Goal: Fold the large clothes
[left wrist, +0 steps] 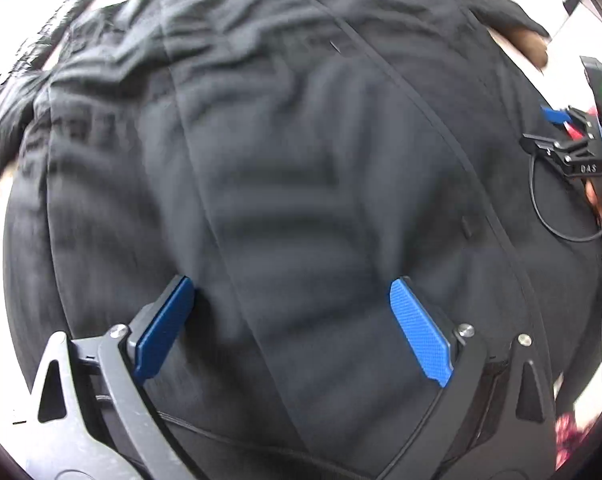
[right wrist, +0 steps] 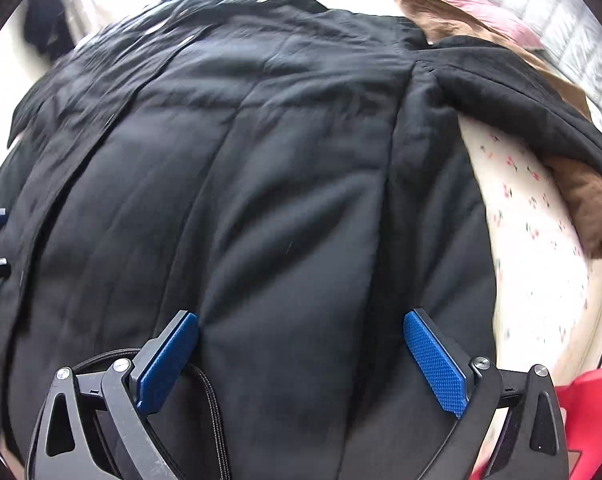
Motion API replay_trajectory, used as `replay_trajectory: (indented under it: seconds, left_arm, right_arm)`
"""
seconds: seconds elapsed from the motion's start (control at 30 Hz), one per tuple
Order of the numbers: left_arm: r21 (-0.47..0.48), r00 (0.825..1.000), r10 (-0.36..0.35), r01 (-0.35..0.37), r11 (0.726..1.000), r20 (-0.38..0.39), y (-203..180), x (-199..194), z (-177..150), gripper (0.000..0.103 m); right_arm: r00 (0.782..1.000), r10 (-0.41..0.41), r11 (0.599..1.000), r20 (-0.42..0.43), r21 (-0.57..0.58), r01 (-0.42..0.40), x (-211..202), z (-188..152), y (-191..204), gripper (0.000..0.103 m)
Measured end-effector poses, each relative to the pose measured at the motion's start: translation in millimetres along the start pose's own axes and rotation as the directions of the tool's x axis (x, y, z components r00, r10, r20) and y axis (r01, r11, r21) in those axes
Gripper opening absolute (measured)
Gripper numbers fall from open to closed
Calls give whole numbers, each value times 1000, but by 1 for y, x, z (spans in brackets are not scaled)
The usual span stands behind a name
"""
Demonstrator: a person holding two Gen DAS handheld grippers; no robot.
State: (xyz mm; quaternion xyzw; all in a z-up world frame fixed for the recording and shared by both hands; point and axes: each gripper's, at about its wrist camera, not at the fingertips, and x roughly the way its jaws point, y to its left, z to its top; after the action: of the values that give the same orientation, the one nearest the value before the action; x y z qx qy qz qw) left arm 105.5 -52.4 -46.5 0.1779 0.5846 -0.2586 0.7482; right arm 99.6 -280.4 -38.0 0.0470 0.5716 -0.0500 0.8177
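A large black quilted coat [left wrist: 285,152] lies spread out and fills the left wrist view. It also fills the right wrist view [right wrist: 261,184], its snap-button front edge at the upper left and a sleeve [right wrist: 513,92] angled off to the right. My left gripper [left wrist: 293,300] hovers just above the coat's body, jaws wide open, holding nothing. My right gripper [right wrist: 301,340] is also wide open and empty above the coat. The right gripper shows at the right edge of the left wrist view [left wrist: 573,136].
The coat lies on a white floral sheet [right wrist: 541,264]. A brown garment [right wrist: 593,208] and a pink one [right wrist: 473,0] lie beyond the sleeve. A red item [right wrist: 589,400] sits at the lower right. A black cable [left wrist: 557,224] hangs from the right gripper.
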Motion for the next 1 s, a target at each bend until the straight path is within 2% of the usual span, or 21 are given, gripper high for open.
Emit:
replay_trajectory:
  seconds: [0.07,0.13,0.17,0.23,0.3,0.37,0.47,0.53,0.6,0.63,0.7,0.73,0.77,0.83,0.87,0.93,0.97,1.0]
  left_arm:
    - [6,1000,-13,14,1000,-29,-8,-9,-9,99]
    - [3,999,-33,34,999,-20,-15,-22,-11,98]
    - [2,1000,-28,28,1000,10,-17,-31,-9,98]
    - [-15,994,40,-38,999,102,-19,-52,0,99]
    - [-57,980,103,-94,994,169,-16,-67,13,99]
    - [-106,972,107,-86,991,211,-9,-78,32,99]
    - [-154,969,57,-20,988,240,-1,-80,52,98]
    - [-180,960,36,15,983,278,3,-82,67,99]
    - [-216,937,14,66,974,350,10,-75,74,99]
    - [-233,923,1,96,968,384,7,-68,82,98]
    - [-258,900,-33,159,953,435,11,-57,87,98]
    - [-272,893,-42,181,945,448,13,-49,88,98]
    - [-286,891,-45,193,939,452,16,-41,90,98]
    - [-325,905,-13,166,931,424,24,-30,92,98]
    - [-350,912,9,148,925,409,28,-27,92,98]
    - [-381,916,8,158,911,401,36,-21,91,98]
    - [-387,915,-5,176,905,404,40,-20,90,98]
    - [-393,914,-13,187,900,405,44,-17,88,98]
  right_arm:
    - [1000,-5,1000,-13,-23,4,-5,-9,7,103]
    - [999,-1,998,-37,-65,-1,-6,-9,11,103]
    - [998,20,996,-59,-84,-25,-6,-8,11,103]
    - [994,77,992,-83,-92,-84,-11,-5,4,103]
    - [988,151,988,-44,-32,-152,-25,5,-16,103]
    - [982,186,981,27,48,-187,-44,14,-46,103]
    - [977,154,969,148,173,-179,-72,24,-102,103]
    - [971,113,945,211,281,-171,-87,26,-147,103]
    - [962,60,905,266,392,-164,-91,39,-201,103]
    - [954,17,877,298,453,-158,-98,35,-225,103]
    - [931,-59,800,360,575,-171,-103,28,-278,102]
    - [917,-74,754,391,624,-206,-104,23,-301,100]
    - [903,-69,706,424,660,-256,-103,17,-321,98]
    - [875,-43,621,482,699,-355,-95,5,-354,87]
    - [861,-41,585,507,711,-390,-91,1,-365,85]
    - [839,-35,541,542,716,-440,-84,-5,-380,83]
    - [838,-37,521,545,726,-449,-77,-5,-386,83]
    - [849,-46,501,527,747,-436,-69,-4,-390,82]
